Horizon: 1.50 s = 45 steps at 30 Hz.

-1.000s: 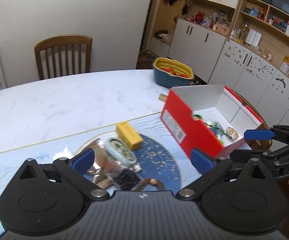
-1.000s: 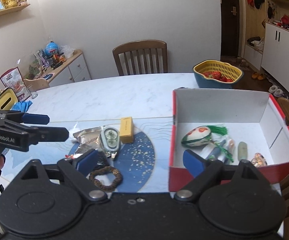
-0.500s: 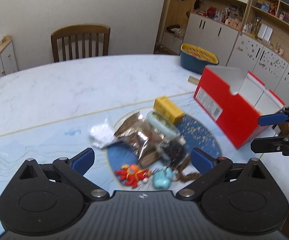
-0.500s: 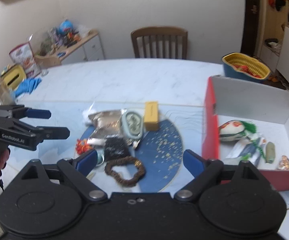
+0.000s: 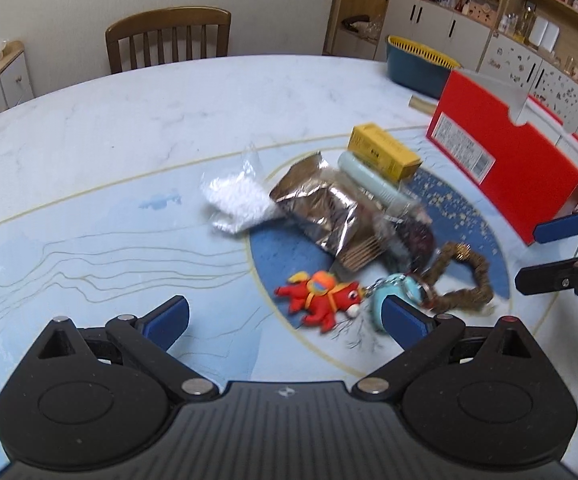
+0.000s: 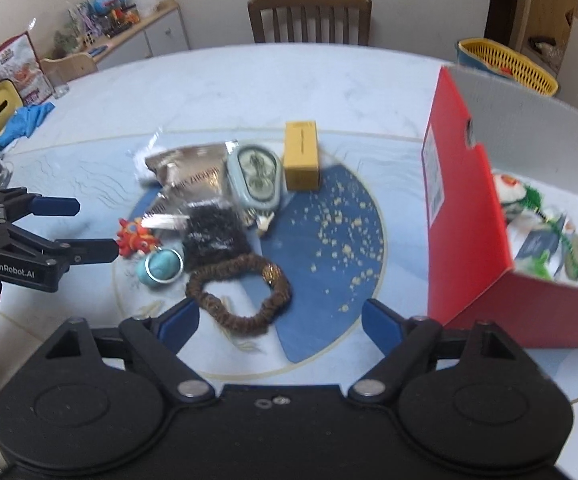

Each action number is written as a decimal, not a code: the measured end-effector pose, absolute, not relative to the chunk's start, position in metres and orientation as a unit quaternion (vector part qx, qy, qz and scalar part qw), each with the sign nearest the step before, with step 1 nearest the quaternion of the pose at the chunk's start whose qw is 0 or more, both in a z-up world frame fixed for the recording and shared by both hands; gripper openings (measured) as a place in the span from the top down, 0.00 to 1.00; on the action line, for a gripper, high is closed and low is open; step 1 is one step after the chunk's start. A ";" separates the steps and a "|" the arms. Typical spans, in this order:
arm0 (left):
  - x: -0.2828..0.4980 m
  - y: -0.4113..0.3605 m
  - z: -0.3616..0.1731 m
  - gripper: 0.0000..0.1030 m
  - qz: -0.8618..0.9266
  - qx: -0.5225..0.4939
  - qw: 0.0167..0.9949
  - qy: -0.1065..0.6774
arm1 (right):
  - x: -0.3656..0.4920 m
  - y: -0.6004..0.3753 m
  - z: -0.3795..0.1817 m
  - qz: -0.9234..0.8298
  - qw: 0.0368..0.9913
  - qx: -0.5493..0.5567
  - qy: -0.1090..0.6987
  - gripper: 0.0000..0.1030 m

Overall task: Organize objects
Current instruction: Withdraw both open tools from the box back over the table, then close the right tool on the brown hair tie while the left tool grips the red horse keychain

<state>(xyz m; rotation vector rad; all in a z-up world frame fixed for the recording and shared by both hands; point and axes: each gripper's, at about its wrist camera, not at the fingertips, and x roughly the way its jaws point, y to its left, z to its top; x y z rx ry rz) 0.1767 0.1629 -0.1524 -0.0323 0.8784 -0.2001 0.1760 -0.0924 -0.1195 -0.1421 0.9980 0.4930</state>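
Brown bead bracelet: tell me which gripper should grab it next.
Right, probably. The brown bead bracelet lies just ahead of the open right gripper, whose jaws are closing, nothing between them. The left gripper sits nearer the red plush toy.

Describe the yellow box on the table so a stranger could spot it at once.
Start at the red box and look left across the round blue patch. The yellow box lies at the pile's far edge, beside the pale green case. It is the only solid yellow block there.

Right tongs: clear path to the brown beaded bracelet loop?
Probably yes. The right tongs are closing with nothing between them, and the brown beaded bracelet loop lies uncovered just ahead on the table mat.
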 end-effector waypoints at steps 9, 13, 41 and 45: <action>0.184 0.160 -0.166 0.00 -0.100 0.003 0.898 0.429 | 0.188 -0.085 -0.135 0.222 0.842 -0.069 0.487 0.21; 0.186 0.156 -0.169 0.00 -0.100 0.016 0.901 0.421 | 0.194 -0.081 -0.142 0.214 0.842 -0.072 0.491 0.27; 0.183 0.130 -0.164 0.47 -0.137 0.065 0.901 0.406 | 0.189 -0.055 -0.151 0.225 0.844 -0.125 0.471 0.86; 0.179 0.131 -0.162 0.47 -0.136 0.063 0.900 0.409 | 0.187 -0.059 -0.149 0.219 0.848 -0.125 0.467 0.90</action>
